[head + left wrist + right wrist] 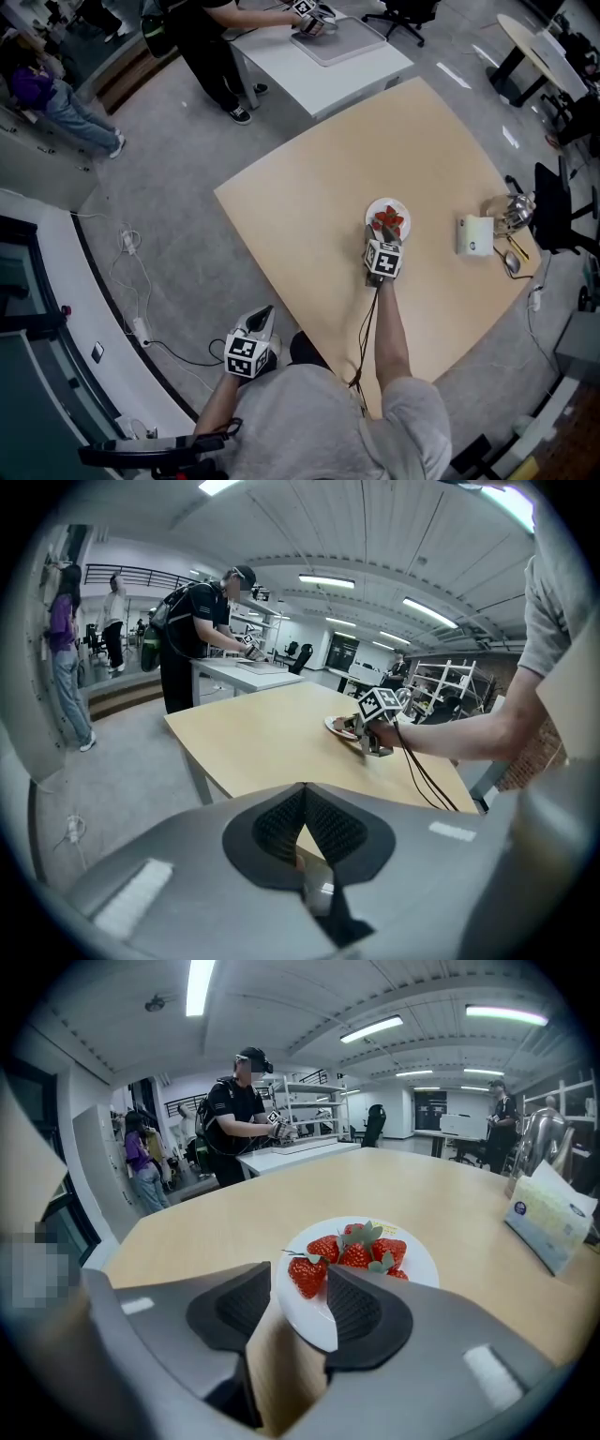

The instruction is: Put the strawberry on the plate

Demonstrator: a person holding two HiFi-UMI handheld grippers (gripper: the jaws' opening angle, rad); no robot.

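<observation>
– Two grippers: how do they stand?
– My right gripper (298, 1273) gapes wide. The strawberry (307, 1277) lies between its jaws on the plate (424, 1262), beside other strawberries (370, 1252). My left gripper (306, 795) is pinched together, empty.

This is looking like an open-plan robotics lab in an office hall. Strip lights (199, 983) are running along a ribbed ceiling (375, 527). Grey carpet (178, 169) is covering the floor, with cables (131, 272) and a power strip (141, 330) trailing across it. Metal shelves (314, 1093) and office chairs (403, 14) are standing around. A person (211, 42) at a white table (328, 75) is working with a marker-cube tool (309, 11).
</observation>
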